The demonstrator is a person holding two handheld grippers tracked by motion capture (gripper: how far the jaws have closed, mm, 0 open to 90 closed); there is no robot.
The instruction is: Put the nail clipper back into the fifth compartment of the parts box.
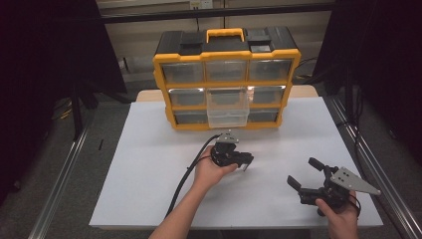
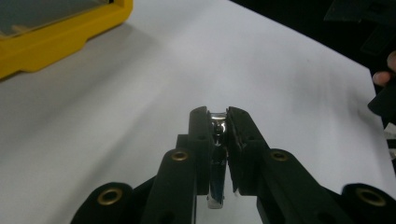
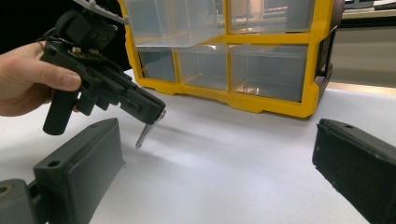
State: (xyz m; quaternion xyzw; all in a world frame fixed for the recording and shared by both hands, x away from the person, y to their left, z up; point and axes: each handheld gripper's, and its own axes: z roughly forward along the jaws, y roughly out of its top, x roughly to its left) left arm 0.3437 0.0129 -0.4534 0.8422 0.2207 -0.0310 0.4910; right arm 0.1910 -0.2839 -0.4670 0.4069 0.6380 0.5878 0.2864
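Right tool [image 1: 304,175] lower right of frame, my jaws spread wide, nothing between. Left tool [image 1: 244,162] mid-frame clamps small metal clip [image 3: 145,132] above white worktop [image 1: 149,164], below yellow drawer cabinet [image 1: 226,79].

A yellow-framed drawer cabinet [image 1: 226,74] with clear drawers stands at the far edge of the white tabletop [image 1: 149,164], beyond the left gripper. Its middle drawer [image 1: 227,107] is pulled out toward that gripper. A yellow carry handle [image 1: 225,34] sits on its black top.
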